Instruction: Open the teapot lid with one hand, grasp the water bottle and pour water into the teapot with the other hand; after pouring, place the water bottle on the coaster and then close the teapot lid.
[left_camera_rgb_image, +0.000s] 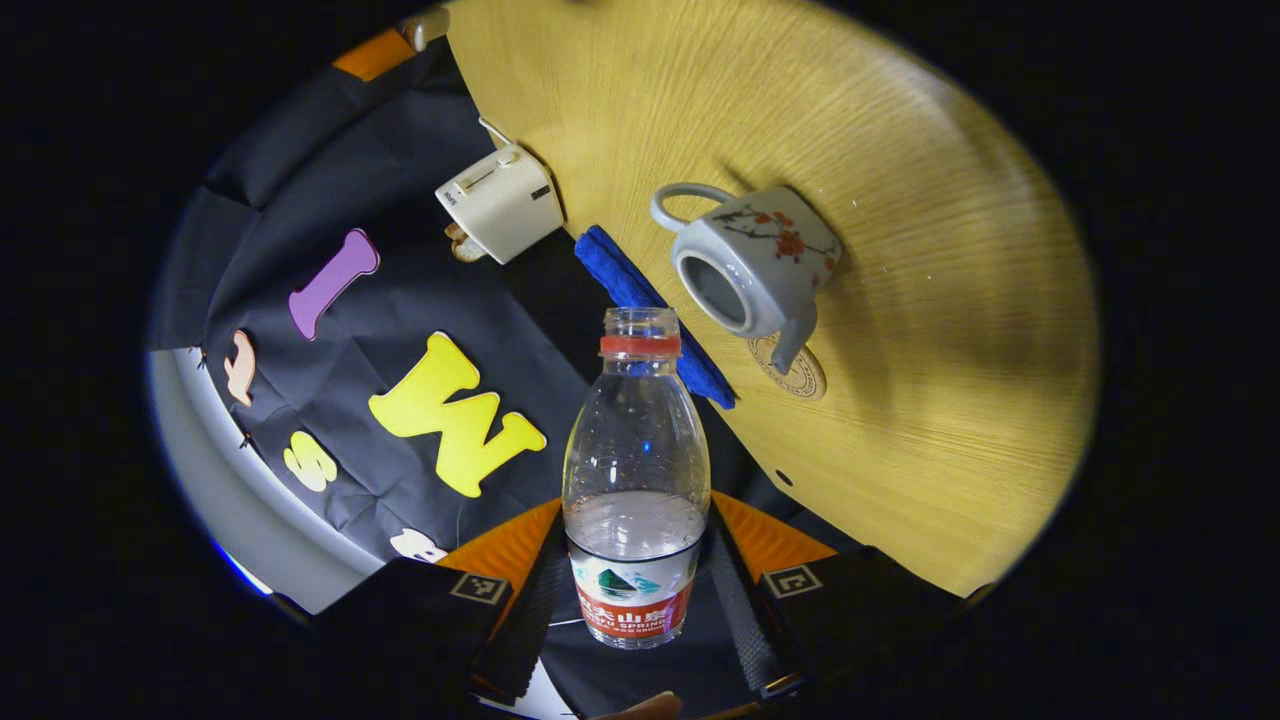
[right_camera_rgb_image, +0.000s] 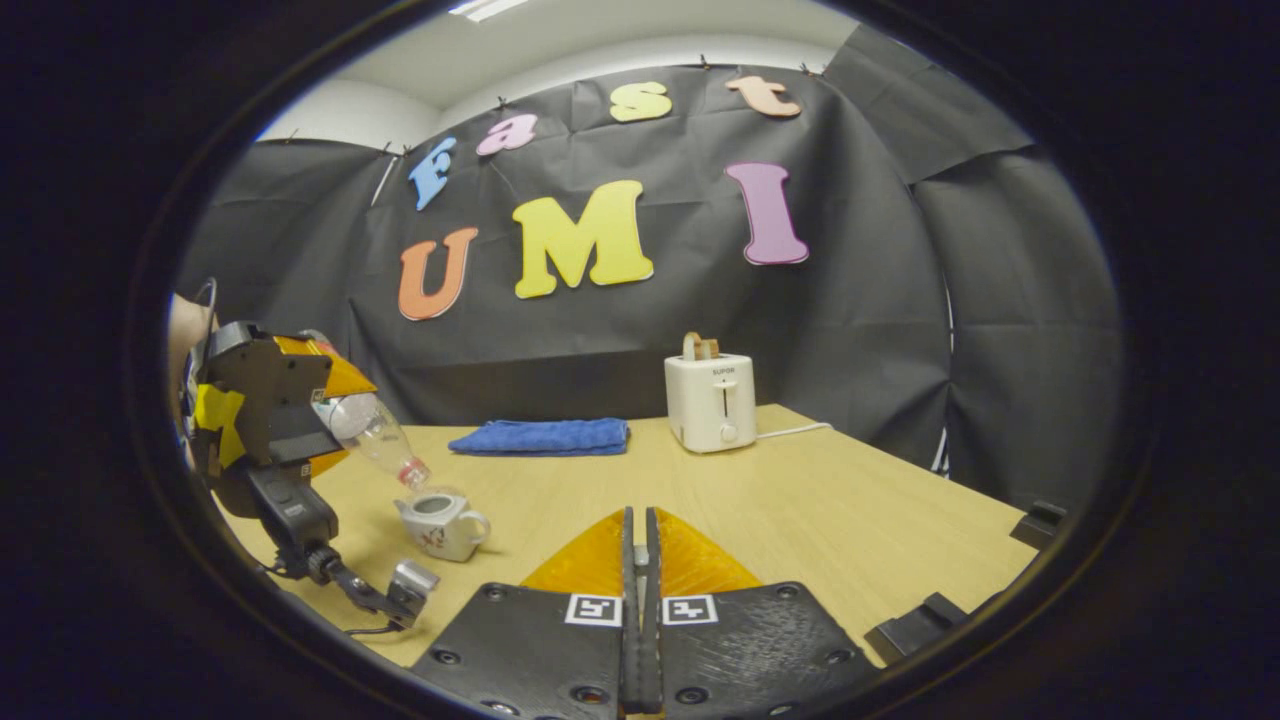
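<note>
My left gripper (left_camera_rgb_image: 636, 585) is shut on a clear water bottle (left_camera_rgb_image: 636, 450), uncapped, with a red neck ring and water in its lower part. Beyond its mouth on the wooden table (left_camera_rgb_image: 950, 300) stands the grey teapot (left_camera_rgb_image: 755, 260) with a red flower pattern, its lid off and opening bare. A round coaster (left_camera_rgb_image: 800, 375) lies by its spout. In the right gripper view, the left gripper (right_camera_rgb_image: 335, 400) tilts the bottle (right_camera_rgb_image: 375, 435) with its mouth just above the teapot (right_camera_rgb_image: 440, 525). My right gripper (right_camera_rgb_image: 637, 530) is shut over the table, well right of the teapot; nothing shows between its fingers.
A folded blue cloth (right_camera_rgb_image: 540, 437) lies at the table's back edge, a white toaster (right_camera_rgb_image: 710, 402) with its cord to its right. Black clamps (right_camera_rgb_image: 1040, 520) sit on the table's right edge. A cable with a clip (right_camera_rgb_image: 400, 585) hangs below the left gripper.
</note>
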